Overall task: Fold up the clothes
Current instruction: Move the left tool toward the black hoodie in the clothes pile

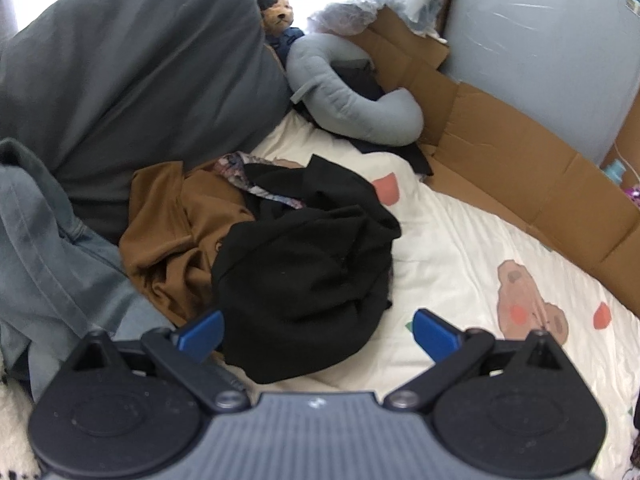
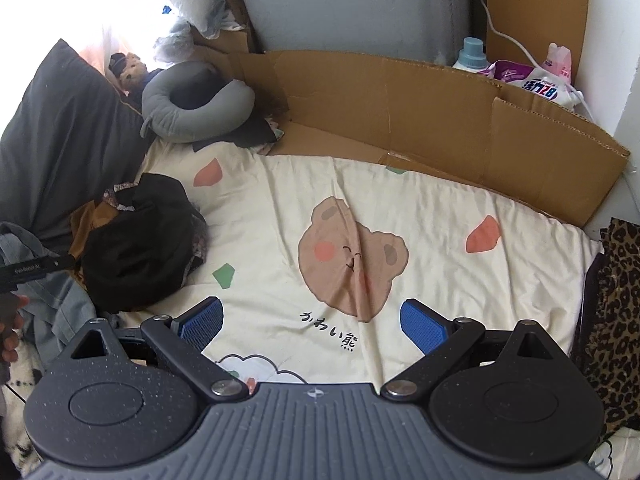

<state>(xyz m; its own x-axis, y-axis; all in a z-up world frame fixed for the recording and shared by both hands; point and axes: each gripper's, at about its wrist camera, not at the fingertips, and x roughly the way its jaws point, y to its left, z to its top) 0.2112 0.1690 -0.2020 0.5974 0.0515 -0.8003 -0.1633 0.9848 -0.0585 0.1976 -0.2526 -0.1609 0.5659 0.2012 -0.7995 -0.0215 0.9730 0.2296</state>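
Left wrist view sits low and close over the black garment (image 1: pixel 308 264), facing the grey pillow (image 1: pixel 132 80). Right wrist view rides higher, further right of that garment; both share it.

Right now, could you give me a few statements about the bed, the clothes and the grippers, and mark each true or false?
1. The left gripper is open and holds nothing. True.
2. The black garment lies folded flat. False: it is crumpled in a heap.
3. A brown garment lies beside the black one. True.
4. The right gripper grips the bear-print sheet. False: it is open, holding nothing.
5. The grey neck pillow sits on the clothes heap. False: it lies apart, near the cardboard.
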